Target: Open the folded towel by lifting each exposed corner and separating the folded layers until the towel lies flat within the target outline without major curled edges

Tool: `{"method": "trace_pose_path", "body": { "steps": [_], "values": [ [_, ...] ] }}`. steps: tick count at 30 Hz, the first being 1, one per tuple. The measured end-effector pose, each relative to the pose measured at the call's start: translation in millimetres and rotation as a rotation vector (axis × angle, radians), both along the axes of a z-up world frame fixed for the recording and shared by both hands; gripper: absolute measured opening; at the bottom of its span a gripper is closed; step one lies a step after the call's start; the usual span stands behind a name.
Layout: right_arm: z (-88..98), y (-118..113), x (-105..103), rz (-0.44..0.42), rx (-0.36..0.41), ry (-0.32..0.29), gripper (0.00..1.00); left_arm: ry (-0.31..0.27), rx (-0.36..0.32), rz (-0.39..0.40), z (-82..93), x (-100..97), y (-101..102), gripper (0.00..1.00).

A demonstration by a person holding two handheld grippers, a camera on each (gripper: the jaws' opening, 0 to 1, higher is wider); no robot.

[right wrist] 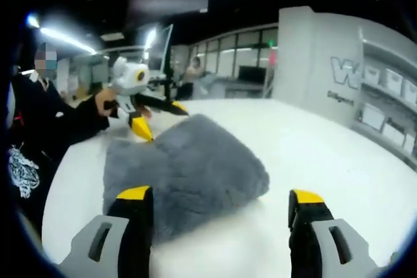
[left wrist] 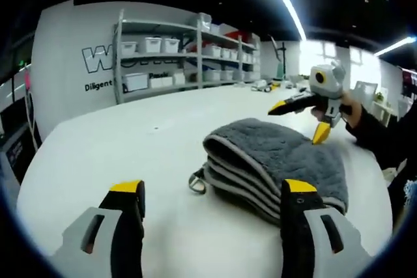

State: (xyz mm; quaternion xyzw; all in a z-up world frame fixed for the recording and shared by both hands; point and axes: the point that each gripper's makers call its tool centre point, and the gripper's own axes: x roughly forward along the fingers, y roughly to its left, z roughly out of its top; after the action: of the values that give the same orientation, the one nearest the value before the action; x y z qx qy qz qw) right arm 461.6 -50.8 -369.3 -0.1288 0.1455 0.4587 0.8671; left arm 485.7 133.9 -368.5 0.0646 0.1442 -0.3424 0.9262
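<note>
A grey towel [left wrist: 277,161], folded into several layers with a small loop tag at its corner, lies on the white table [left wrist: 124,141]. In the left gripper view my left gripper [left wrist: 214,190] stands open just short of the stacked folded edges. My right gripper [left wrist: 300,120] hovers open over the towel's far side, held by a hand. In the right gripper view the towel [right wrist: 189,174] lies between and ahead of the open jaws of my right gripper [right wrist: 220,194]. Across the towel, my left gripper [right wrist: 161,120] is open just above its far edge.
Metal shelving [left wrist: 189,50] with white bins stands beyond the far edge of the table, beside a white wall with lettering. A person in dark clothes [right wrist: 32,128] stands at the table's side. Bare tabletop [right wrist: 319,141] stretches around the towel.
</note>
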Motion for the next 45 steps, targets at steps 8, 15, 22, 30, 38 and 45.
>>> {"method": "trace_pose_path", "body": {
  "steps": [8,15,22,30,38,45],
  "values": [
    [-2.7,-18,17,-0.102,-0.026,0.018,0.91,-0.011,-0.008,0.138,5.4,13.4,27,0.77],
    [5.1,-17,13,-0.096,0.006,0.016,0.82,-0.049,0.044,0.196,10.7,17.1,41,0.47],
    [14.9,-23,23,-0.137,0.015,-0.052,0.88,-0.131,-0.002,0.202,29.1,21.0,41,0.65],
    [17.8,-32,29,-0.183,0.011,-0.058,1.0,-0.112,0.023,0.218,22.7,26.7,42,1.0],
    [30.7,-35,33,-0.206,0.047,-0.102,1.0,-0.11,0.001,0.219,27.5,26.9,48,1.0],
    [34.2,-45,31,-0.192,0.058,-0.085,1.0,-0.115,-0.018,0.219,35.1,24.8,56,1.0]
  ]
}}
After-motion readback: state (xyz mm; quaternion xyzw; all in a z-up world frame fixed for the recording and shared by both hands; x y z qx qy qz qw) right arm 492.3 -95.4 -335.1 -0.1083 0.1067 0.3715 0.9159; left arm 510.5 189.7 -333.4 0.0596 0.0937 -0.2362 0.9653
